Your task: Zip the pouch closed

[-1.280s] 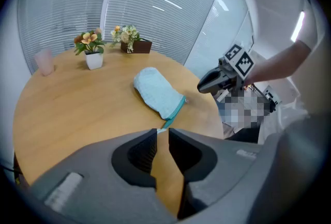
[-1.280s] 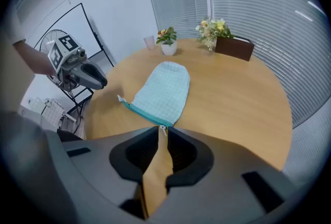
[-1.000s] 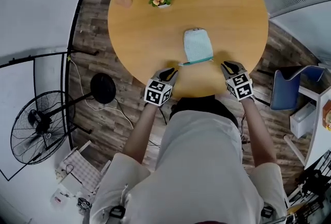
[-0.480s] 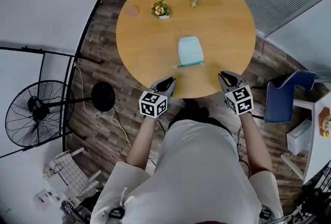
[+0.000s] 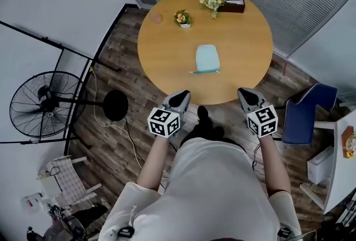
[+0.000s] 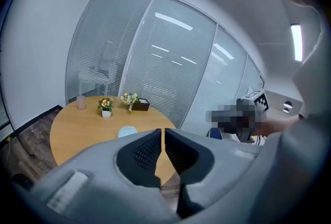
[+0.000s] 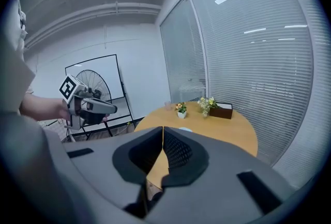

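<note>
A light blue pouch (image 5: 207, 58) lies flat on the round wooden table (image 5: 167, 50), its teal zipper edge on the near side; it also shows small as the pouch (image 6: 127, 131) in the left gripper view. My left gripper (image 5: 179, 99) and right gripper (image 5: 247, 96) hang off the table's near edge, above the floor and well short of the pouch. In the left gripper view the left gripper (image 6: 162, 135) has its jaws together with nothing between them. The right gripper (image 7: 163, 135) looks the same in its own view.
At the table's far side stand a small flower pot (image 5: 182, 18), a pink cup (image 5: 157, 17) and a brown box with flowers (image 5: 225, 1). A standing fan (image 5: 41, 103) is on the floor at left, a blue chair (image 5: 303, 109) at right. Glass walls with blinds lie beyond.
Both grippers have drawn back from the table's near edge toward the person, and the head view has pulled away. The pouch has not moved on the table.
</note>
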